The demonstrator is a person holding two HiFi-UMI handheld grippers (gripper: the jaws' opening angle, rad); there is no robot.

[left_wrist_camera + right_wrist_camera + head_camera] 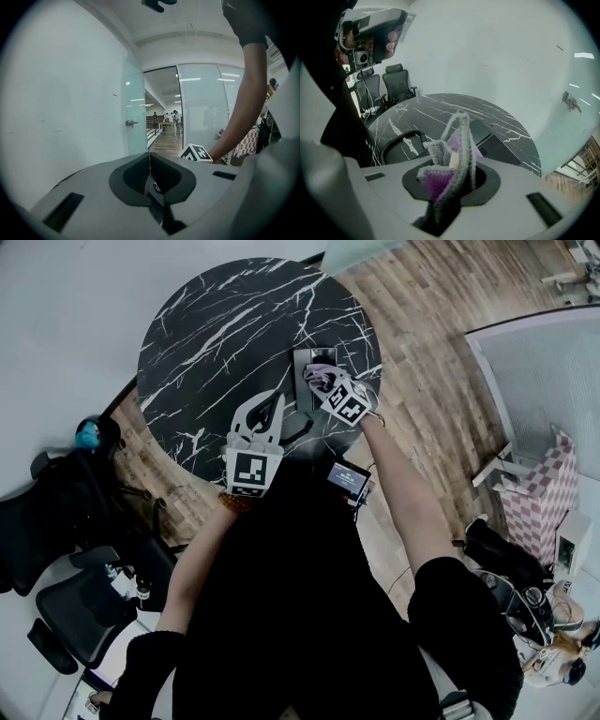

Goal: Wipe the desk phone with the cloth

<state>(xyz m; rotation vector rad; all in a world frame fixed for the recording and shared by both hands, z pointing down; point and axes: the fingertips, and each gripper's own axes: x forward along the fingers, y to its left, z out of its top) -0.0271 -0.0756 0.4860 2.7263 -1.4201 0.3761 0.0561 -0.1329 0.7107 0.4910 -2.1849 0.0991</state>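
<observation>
Head view shows the round black marble-veined surface (197, 343) with the dark rectangular desk phone (307, 364) lying near its edge closest to me, and my right hand-held gripper (323, 382) over the phone's near end.

The main risk I see is the phone sliding or its handset shifting if I press the wipe sideways, since nothing steadies it. The black coiled cord (396, 140) curls on the surface just beside the phone and could snag the loose cloth or be dragged along with it. The fluffy purple-and-grey cloth (454, 157) is pinched only by a fold, with most of it standing free, so a hard stroke might pull it out.

My right hand-held gripper (457, 176) is clamped on that cloth, its jaws nearly together around the fold. I cannot tell whether the cloth touches the phone. My left hand-held gripper (149, 161) has its jaws pressed together with nothing between them; it hangs above the surface's near edge, apart from the phone, aimed out into the room.
</observation>
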